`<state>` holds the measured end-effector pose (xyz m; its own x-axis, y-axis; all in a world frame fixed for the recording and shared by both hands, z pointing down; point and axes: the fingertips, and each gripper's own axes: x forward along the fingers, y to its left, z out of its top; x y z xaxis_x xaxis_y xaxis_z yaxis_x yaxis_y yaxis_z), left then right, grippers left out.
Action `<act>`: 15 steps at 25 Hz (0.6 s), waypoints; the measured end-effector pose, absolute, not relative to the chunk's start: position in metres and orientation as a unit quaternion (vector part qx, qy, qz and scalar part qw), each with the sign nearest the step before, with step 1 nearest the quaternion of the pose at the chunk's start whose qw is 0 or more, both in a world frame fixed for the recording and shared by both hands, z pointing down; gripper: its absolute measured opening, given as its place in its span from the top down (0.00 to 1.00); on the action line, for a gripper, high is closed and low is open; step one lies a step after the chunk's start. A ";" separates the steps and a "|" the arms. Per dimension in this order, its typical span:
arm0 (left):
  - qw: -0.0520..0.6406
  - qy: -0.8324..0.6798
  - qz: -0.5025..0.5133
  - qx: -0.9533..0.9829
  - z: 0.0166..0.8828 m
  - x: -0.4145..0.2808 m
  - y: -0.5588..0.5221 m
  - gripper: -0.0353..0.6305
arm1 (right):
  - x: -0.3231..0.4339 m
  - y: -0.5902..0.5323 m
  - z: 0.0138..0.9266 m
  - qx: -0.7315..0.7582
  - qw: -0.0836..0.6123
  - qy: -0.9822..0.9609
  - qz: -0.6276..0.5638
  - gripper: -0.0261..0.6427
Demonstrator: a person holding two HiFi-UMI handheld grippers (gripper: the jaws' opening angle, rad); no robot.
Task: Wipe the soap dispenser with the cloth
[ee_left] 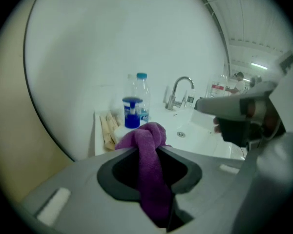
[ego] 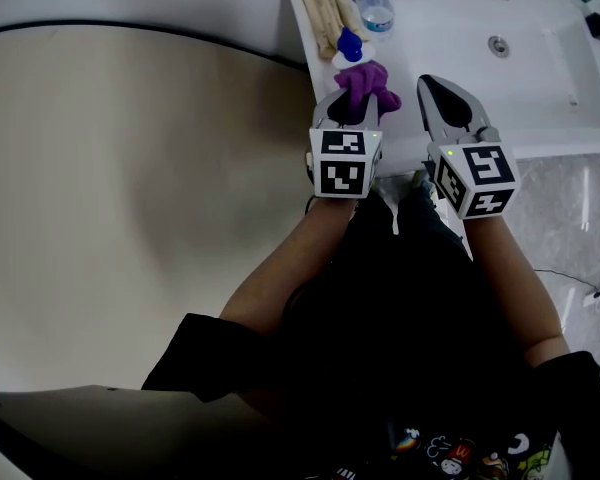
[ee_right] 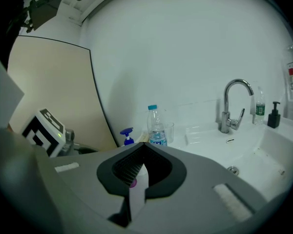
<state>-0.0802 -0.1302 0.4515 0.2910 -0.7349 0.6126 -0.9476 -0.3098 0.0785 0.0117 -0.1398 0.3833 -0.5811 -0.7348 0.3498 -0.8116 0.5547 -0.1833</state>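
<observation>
Nearest, the left gripper (ego: 352, 103) is seen closed on the purple cloth (ee_left: 152, 169), which is pinched mid-length, with a bunched knot standing above the jaws and the rest hanging down between them. The right gripper (ego: 442, 93) is held just beside it, its jaws brought together on nothing. The cloth is judged soft, limp and light, so it can be expected to fold around a curved surface. Just beyond the cloth, the soap dispenser (ego: 349, 48) stands upright on the white counter (ego: 420, 38) left of the basin, beside a bundle of wooden sticks (ego: 318, 13) and in front of a water bottle (ego: 373, 0). Its long axis is vertical; the blue pump spout appears turned roughly toward the front-left, though this cannot be fixed with certainty. The dispenser is judged light, smooth, probably slippery and easily tipped, so it is best steadied low on the body, below the pump. Farthest back, the faucet (ee_right: 232, 106) is seen.
</observation>
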 end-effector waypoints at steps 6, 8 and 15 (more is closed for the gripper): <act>0.153 -0.550 0.206 0.795 0.387 -0.091 -0.132 0.79 | -0.008 -0.137 0.373 0.434 0.112 -0.881 0.154 0.93; 0.119 -0.550 0.208 0.800 0.373 -0.099 -0.134 0.79 | -0.016 -0.135 0.371 0.431 0.112 -0.883 0.150 0.93; 0.095 -0.553 0.221 0.798 0.371 -0.129 -0.145 0.79 | -0.026 -0.128 0.365 0.437 0.113 -0.880 0.146 0.93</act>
